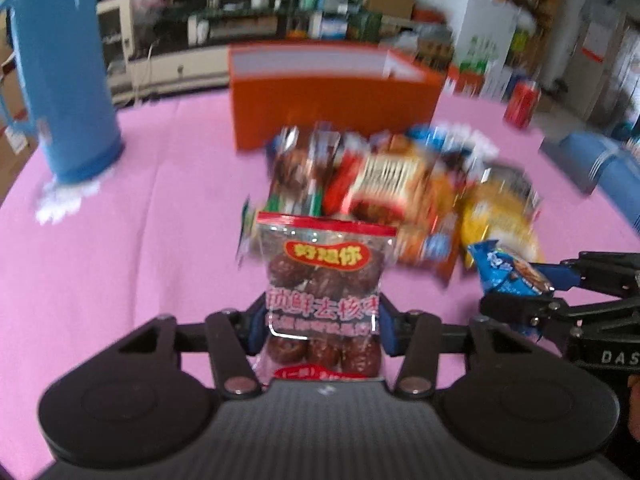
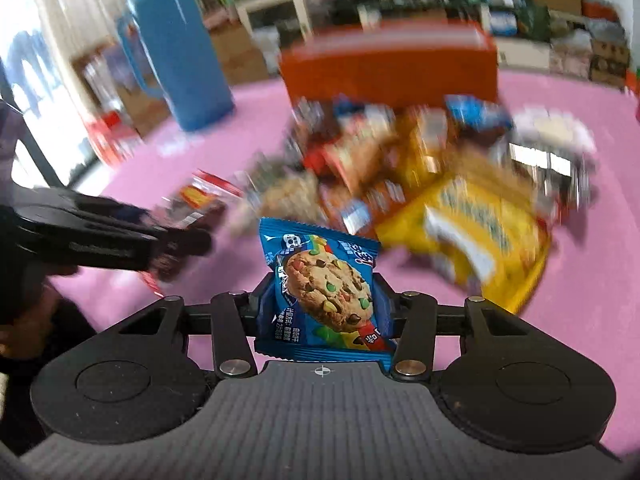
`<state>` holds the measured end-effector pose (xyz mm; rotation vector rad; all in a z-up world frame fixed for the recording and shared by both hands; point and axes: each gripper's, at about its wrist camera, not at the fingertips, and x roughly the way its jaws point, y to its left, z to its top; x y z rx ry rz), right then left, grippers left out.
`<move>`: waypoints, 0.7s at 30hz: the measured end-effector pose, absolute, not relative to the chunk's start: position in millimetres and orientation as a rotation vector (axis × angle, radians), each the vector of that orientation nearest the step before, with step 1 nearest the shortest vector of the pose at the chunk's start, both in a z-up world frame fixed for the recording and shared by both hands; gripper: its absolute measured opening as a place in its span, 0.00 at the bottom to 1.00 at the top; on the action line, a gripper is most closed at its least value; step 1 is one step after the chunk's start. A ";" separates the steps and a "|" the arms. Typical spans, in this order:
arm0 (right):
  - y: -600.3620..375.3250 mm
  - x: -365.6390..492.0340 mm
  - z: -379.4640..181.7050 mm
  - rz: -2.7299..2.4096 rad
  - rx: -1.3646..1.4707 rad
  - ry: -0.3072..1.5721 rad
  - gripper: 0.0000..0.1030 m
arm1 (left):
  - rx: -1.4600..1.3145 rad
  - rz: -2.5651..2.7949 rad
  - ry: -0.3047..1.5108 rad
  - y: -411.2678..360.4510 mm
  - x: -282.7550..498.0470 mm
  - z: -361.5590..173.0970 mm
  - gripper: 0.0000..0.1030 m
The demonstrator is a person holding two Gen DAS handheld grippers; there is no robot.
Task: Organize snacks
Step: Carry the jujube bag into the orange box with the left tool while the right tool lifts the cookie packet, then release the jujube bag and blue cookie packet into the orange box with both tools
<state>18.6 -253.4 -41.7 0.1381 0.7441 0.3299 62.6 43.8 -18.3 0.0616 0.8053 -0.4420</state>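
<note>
My left hand-held gripper (image 1: 322, 320) clamped on a clear jujube packet (image 1: 324, 280), my right hand-held gripper (image 2: 325, 312) clamped on a blue cookie packet (image 2: 324, 292), both above the pink worktop (image 1: 140, 220)

We see the left gripper (image 1: 322, 322) pointing forward and down over the pink tabletop, its blue pads pressed on both sides of a clear date packet (image 1: 322, 292) that stands upright between them. The right gripper (image 2: 323, 312) points the same way, its pads clamped on the sides of a blue cookie packet (image 2: 320, 292), also upright. In the left wrist view the right gripper reaches in from the right edge; in the right wrist view the left gripper enters from the left edge, blurred, with part of a hand (image 2: 24, 328) behind it.
</note>
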 end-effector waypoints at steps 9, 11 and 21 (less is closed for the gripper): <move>-279.1 146.0 35.9 0.241 -0.037 0.509 0.29 | -0.025 -0.400 0.670 10.7 221.7 44.8 0.49; -285.1 193.4 39.9 0.208 -0.081 0.504 0.29 | -0.035 -0.393 0.663 0.1 261.5 49.0 0.49; -293.0 360.0 -4.9 0.181 -0.113 0.666 0.31 | -0.001 -0.334 0.740 -30.9 380.7 9.2 0.60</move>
